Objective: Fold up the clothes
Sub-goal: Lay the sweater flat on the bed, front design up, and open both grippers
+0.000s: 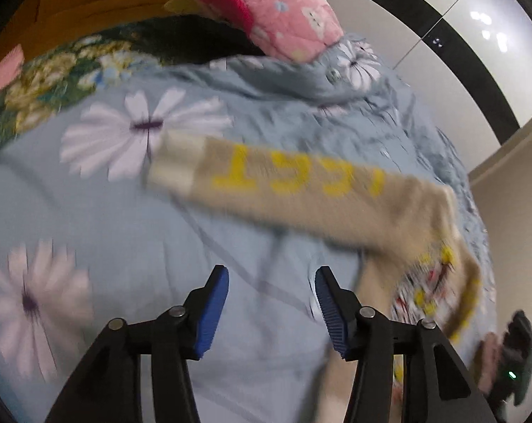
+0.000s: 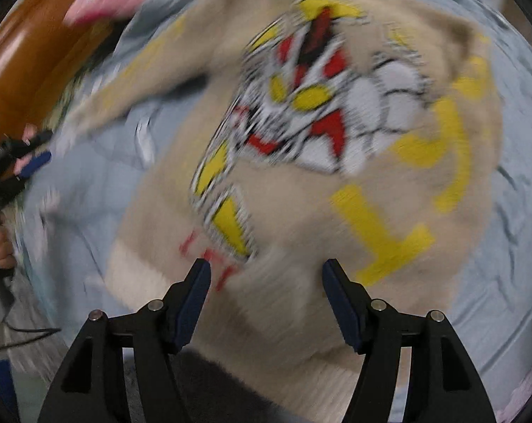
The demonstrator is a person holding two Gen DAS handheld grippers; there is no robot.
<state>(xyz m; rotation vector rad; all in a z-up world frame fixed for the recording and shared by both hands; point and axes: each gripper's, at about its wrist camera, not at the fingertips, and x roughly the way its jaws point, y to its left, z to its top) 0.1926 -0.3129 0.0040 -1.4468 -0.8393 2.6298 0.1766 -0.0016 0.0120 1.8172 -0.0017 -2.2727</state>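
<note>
A beige sweater (image 2: 301, 211) with yellow letters and a red, white and yellow cartoon print lies spread on a blue floral bedspread (image 2: 505, 246). In the left wrist view one sleeve (image 1: 301, 190) with yellow letters stretches across the bed, its pale cuff to the left. My left gripper (image 1: 273, 303) is open and empty above the bedspread, left of the sweater's body. My right gripper (image 2: 266, 296) is open and empty above the sweater's lower part. Both views are motion-blurred.
A pink quilted pillow (image 1: 276, 10) lies at the head of the bed by an orange wooden headboard (image 2: 30, 53). A green floral cloth (image 1: 54, 77) lies at the bed's far left. The other hand-held gripper shows at the left edge of the right wrist view (image 2: 12, 172).
</note>
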